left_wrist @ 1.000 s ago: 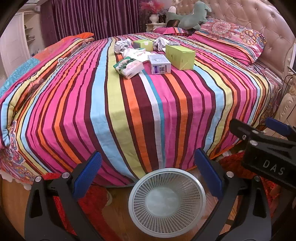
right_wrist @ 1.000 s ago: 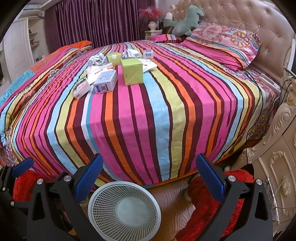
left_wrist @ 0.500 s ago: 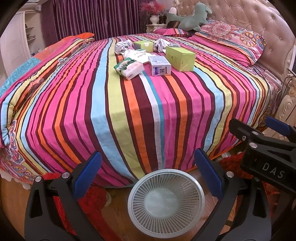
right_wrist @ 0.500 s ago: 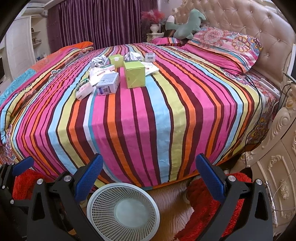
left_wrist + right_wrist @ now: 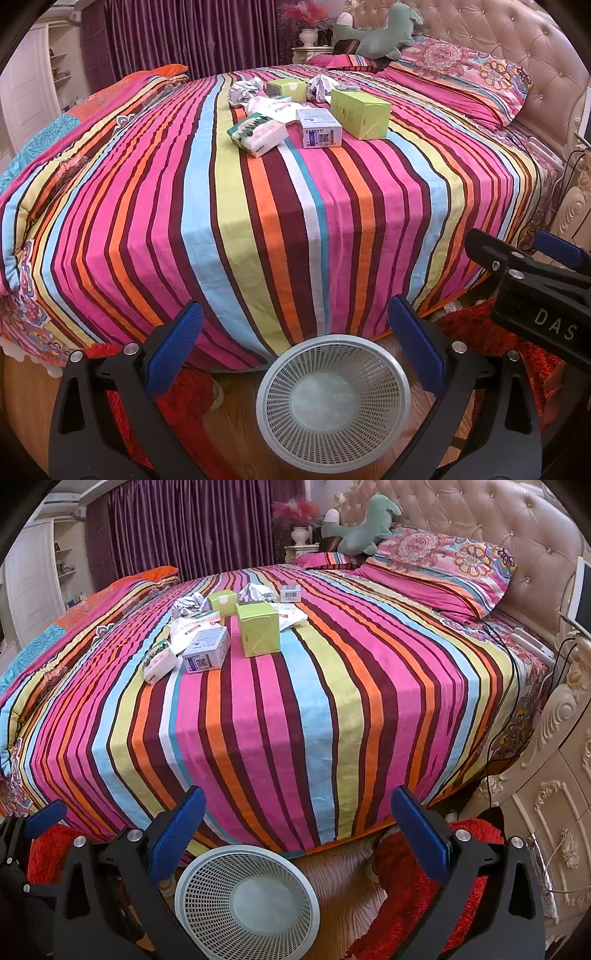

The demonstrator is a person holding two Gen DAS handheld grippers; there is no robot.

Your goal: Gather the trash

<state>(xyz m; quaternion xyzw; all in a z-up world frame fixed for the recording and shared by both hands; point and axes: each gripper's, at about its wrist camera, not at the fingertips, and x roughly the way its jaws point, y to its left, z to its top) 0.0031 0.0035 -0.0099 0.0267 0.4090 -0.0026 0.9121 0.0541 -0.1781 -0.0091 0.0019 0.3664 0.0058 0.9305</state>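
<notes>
A white mesh wastebasket (image 5: 333,400) stands empty on the floor at the foot of the bed; it also shows in the right wrist view (image 5: 246,904). Trash lies far off on the striped bedspread: a large green box (image 5: 360,113) (image 5: 258,629), a white box with a QR code (image 5: 319,128) (image 5: 205,650), a tissue pack (image 5: 257,133) (image 5: 159,660), a small green box (image 5: 286,89) (image 5: 222,603), crumpled foil balls (image 5: 243,91) (image 5: 187,606) and a flat packet (image 5: 272,106). My left gripper (image 5: 295,352) and right gripper (image 5: 297,834) are both open and empty, above the basket.
The striped bed (image 5: 258,229) fills the view, with pillows (image 5: 436,572), a plush toy (image 5: 360,526) and a tufted headboard (image 5: 498,520). A carved nightstand (image 5: 554,768) with cables stands right. A red rug (image 5: 413,882) lies on the wooden floor. The right gripper's body (image 5: 535,288) shows in the left wrist view.
Both grippers have risen and tilted slightly, so the bed top shows more fully. The basket and the trash have not moved. Both grippers stay open.
</notes>
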